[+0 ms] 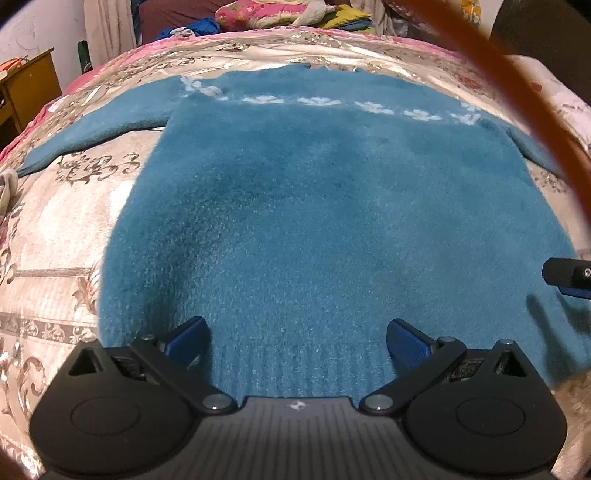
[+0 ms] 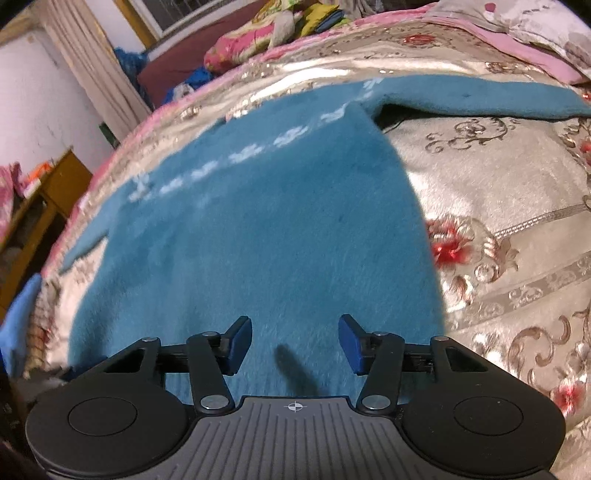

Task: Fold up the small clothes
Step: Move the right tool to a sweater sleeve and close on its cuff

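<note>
A fuzzy teal sweater [image 1: 314, 206] with a row of white motifs across the chest lies flat on the bed, its sleeves spread out to both sides. My left gripper [image 1: 297, 339] is open wide just above the ribbed hem, with nothing pinched. One of the right gripper's fingers [image 1: 565, 275] shows at the sweater's right edge. In the right wrist view the sweater [image 2: 258, 229] fills the middle. My right gripper [image 2: 295, 341] stands open over its lower part near the right side edge, pads apart and no fabric gripped.
A cream and pink floral bedspread [image 1: 55, 240] lies under the sweater. A heap of clothes [image 1: 280, 14] sits at the far end. A wooden cabinet [image 1: 29, 88] stands beside the bed on the left. An orange cable [image 1: 517, 92] crosses the upper right.
</note>
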### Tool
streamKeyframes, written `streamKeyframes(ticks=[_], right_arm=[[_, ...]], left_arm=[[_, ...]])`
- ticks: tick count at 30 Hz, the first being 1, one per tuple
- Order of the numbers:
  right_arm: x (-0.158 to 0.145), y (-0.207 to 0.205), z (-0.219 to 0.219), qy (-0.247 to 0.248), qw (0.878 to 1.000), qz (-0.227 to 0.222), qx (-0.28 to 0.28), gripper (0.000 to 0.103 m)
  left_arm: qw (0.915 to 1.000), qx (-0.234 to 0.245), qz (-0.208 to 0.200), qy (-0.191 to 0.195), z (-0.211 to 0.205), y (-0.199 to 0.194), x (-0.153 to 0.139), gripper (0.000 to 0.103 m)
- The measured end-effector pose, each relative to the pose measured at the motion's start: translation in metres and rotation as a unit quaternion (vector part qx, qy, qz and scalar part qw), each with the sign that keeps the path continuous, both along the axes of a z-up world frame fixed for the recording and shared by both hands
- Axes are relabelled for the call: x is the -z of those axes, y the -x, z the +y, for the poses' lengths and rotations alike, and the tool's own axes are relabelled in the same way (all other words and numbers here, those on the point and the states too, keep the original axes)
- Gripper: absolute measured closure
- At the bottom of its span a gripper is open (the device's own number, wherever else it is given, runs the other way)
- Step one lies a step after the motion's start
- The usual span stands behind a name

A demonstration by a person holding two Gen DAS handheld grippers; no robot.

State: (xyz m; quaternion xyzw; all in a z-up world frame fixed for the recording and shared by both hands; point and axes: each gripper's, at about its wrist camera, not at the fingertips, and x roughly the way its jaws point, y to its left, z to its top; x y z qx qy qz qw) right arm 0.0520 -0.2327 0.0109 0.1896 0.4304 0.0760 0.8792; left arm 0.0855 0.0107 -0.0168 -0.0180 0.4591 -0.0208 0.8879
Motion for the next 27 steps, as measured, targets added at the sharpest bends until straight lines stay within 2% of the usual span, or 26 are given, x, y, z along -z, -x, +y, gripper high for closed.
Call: streamKeyframes(ticks=[8, 15, 18, 22, 27], right_arm=[[-0.002, -0.015, -0.051, -0.039, 0.997, -0.024, 0.06, 0.052], [-0.002, -0.042, -0.12, -0.043, 0.986, -0.051, 0.155, 0.052], [0.002, -0.055, -0.156, -0.057, 0.975, -0.057, 0.205, 0.052], [0.012, -0.071, -0.207, -0.083, 0.955, -0.058, 0.278, 0.052], [0.023, -0.088, -0.252, -0.101, 0.935, -0.066, 0.334, 0.053]], left_arm=[[0.9979, 0.01, -0.057, -0.028, -0.016, -0.004, -0.03, 0.0], [0.9938, 0.047, -0.087, -0.05, -0.049, -0.028, -0.04, 0.0], [0.9929, 0.06, -0.091, -0.046, -0.065, -0.04, -0.041, 0.0], [0.9907, 0.072, -0.106, -0.046, -0.086, -0.052, -0.044, 0.0], [0.9867, 0.098, -0.119, -0.052, -0.109, -0.063, -0.045, 0.0]])
